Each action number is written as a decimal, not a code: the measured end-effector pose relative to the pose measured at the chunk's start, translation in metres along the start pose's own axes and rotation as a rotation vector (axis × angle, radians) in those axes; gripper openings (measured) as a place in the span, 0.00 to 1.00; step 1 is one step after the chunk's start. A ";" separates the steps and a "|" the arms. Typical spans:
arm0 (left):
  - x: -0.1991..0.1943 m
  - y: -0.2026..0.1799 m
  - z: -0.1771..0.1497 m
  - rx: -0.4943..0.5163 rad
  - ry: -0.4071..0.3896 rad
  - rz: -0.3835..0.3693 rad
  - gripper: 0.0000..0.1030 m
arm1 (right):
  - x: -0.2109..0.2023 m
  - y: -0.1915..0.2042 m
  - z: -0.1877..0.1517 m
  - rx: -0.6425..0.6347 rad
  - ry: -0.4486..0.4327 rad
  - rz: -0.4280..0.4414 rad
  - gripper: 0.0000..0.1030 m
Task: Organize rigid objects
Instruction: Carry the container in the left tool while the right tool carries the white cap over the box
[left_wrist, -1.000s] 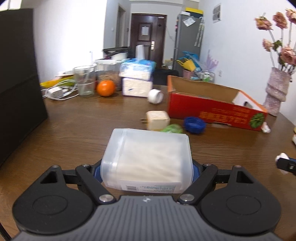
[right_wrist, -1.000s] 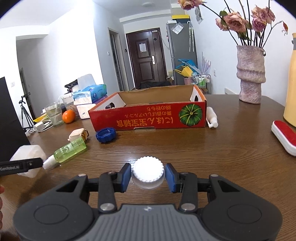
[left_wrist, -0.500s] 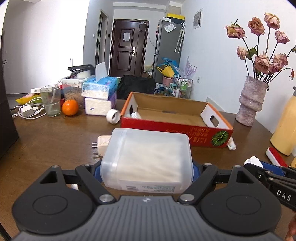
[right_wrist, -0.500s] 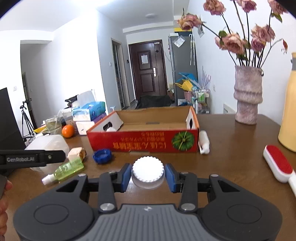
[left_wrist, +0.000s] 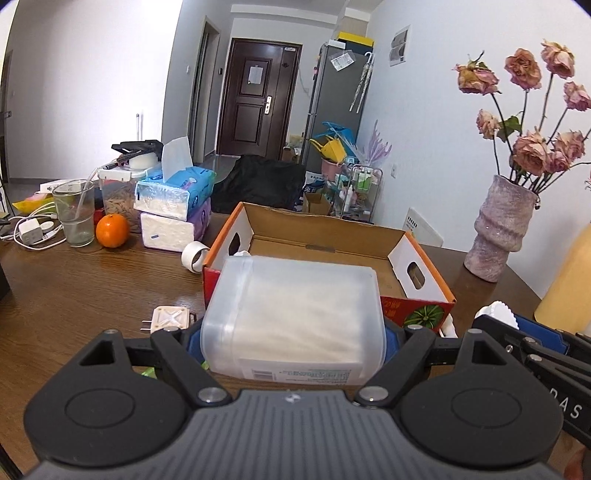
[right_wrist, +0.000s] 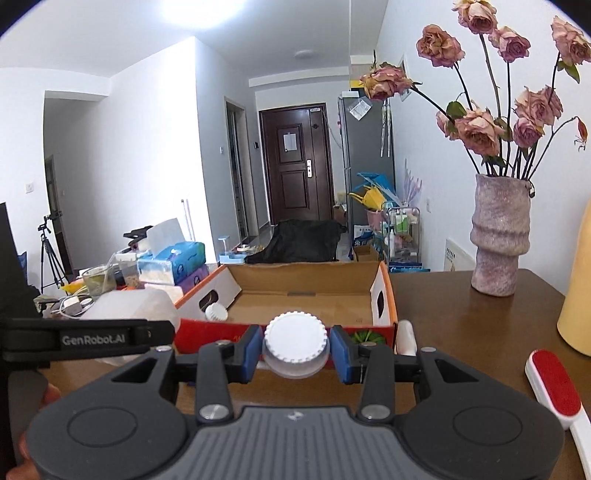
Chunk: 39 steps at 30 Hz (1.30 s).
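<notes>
Left gripper (left_wrist: 293, 334) clamped on translucent plastic box (left_wrist: 295, 317), jaws pressing both sides, box held above wooden table (left_wrist: 92, 288), just short of cardboard box (left_wrist: 325, 236). Right gripper (right_wrist: 295, 349) gripping white ribbed cap (right_wrist: 295, 345) between blue pads (right_wrist: 251, 349), also at near wall of cardboard box. Small white item (right_wrist: 216, 312) already inside box, left corner. Plug adapter (left_wrist: 170, 319) on table beside left jaw.
</notes>
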<state>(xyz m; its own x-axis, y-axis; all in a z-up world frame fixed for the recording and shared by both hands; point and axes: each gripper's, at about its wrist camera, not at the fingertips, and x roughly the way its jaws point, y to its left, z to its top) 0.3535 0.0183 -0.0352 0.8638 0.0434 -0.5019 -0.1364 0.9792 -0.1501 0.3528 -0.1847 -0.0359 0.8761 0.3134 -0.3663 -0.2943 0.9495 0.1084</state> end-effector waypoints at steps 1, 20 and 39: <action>0.003 -0.001 0.002 -0.003 0.000 0.003 0.81 | 0.003 -0.001 0.002 0.002 -0.001 0.001 0.38; 0.063 -0.007 0.032 -0.031 0.005 -0.001 0.81 | 0.070 -0.021 0.024 0.023 0.034 -0.001 0.38; 0.131 -0.020 0.058 -0.019 0.031 0.005 0.81 | 0.139 -0.043 0.045 0.051 0.057 -0.032 0.38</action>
<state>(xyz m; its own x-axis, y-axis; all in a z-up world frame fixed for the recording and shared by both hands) 0.4977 0.0156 -0.0480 0.8476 0.0423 -0.5290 -0.1504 0.9751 -0.1631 0.5050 -0.1812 -0.0497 0.8611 0.2832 -0.4222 -0.2455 0.9589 0.1425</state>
